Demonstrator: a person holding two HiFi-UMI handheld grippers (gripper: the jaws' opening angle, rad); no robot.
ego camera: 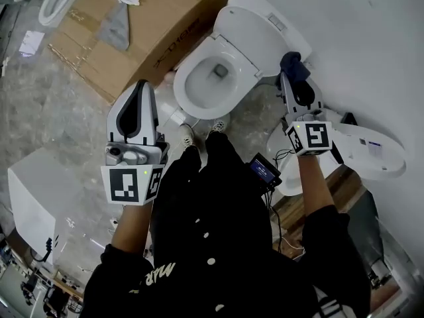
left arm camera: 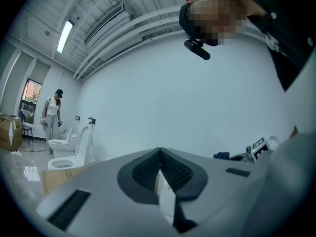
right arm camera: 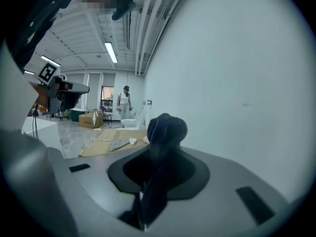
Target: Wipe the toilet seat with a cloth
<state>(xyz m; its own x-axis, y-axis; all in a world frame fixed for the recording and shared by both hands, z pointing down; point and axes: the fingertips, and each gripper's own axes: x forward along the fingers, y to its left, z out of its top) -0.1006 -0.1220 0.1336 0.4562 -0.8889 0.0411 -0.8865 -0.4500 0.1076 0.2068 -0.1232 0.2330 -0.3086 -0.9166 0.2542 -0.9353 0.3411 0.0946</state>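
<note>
A white toilet (ego camera: 233, 45) stands against the wall, its lid raised and its oval seat (ego camera: 192, 101) down round the bowl. My right gripper (ego camera: 289, 79) hovers to the right of the toilet, shut on a dark blue cloth (ego camera: 293, 65). In the right gripper view the cloth (right arm camera: 166, 127) bunches up above the jaws and hangs down between them. My left gripper (ego camera: 141, 86) is held to the left of the bowl, above the floor. It (left arm camera: 159, 154) points at the bare wall in its own view, its jaws shut with nothing in them.
Flattened cardboard (ego camera: 142, 22) lies on the floor behind the toilet. A white box (ego camera: 36, 191) stands at the left. A second white toilet part (ego camera: 368, 152) lies on wood at the right. Far off, a person (left arm camera: 52, 113) stands by other toilets (left arm camera: 64, 154).
</note>
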